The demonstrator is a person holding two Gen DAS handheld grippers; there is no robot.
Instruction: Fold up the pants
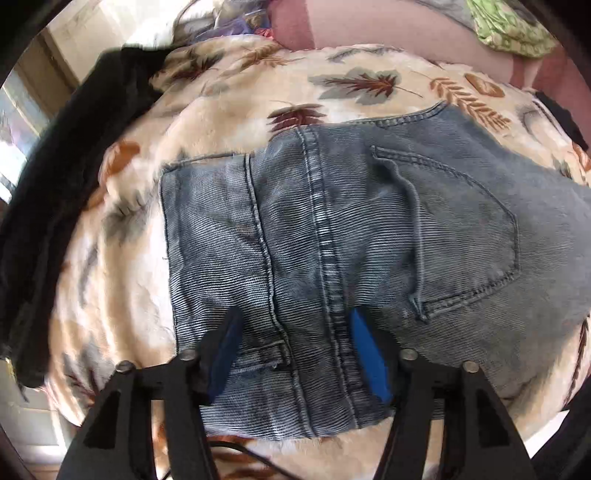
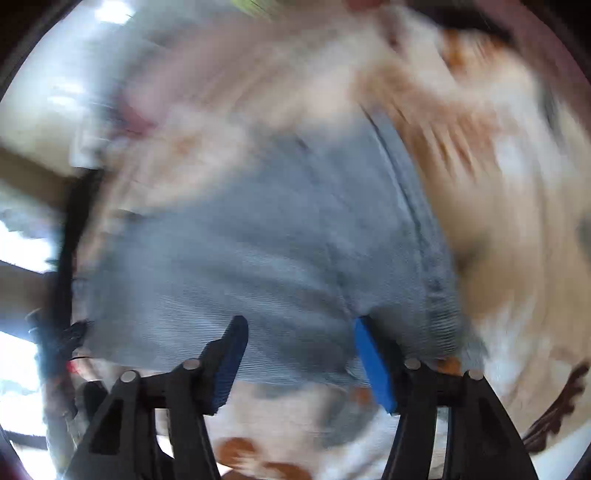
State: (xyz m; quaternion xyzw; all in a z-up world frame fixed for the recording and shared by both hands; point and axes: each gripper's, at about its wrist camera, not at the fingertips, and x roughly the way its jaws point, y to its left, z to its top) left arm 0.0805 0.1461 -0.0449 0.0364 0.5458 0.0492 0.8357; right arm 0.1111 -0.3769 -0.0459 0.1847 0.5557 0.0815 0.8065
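Note:
Faded blue jeans [image 1: 332, 236] lie folded into a compact rectangle on a cream blanket, back pocket [image 1: 465, 236] up at the right. My left gripper [image 1: 295, 325] is open, its blue pads apart just above the near part of the jeans, holding nothing. In the right wrist view, heavily blurred by motion, the jeans [image 2: 258, 258] fill the middle. My right gripper [image 2: 299, 332] is open over their near edge, empty.
The cream leaf-print blanket [image 1: 122, 280] covers the bed. A black garment [image 1: 62, 184] lies along the left edge. A pink cushion [image 1: 369, 22] and green cloth [image 1: 513, 26] sit at the far side. A dark cable [image 1: 240, 448] runs near the front edge.

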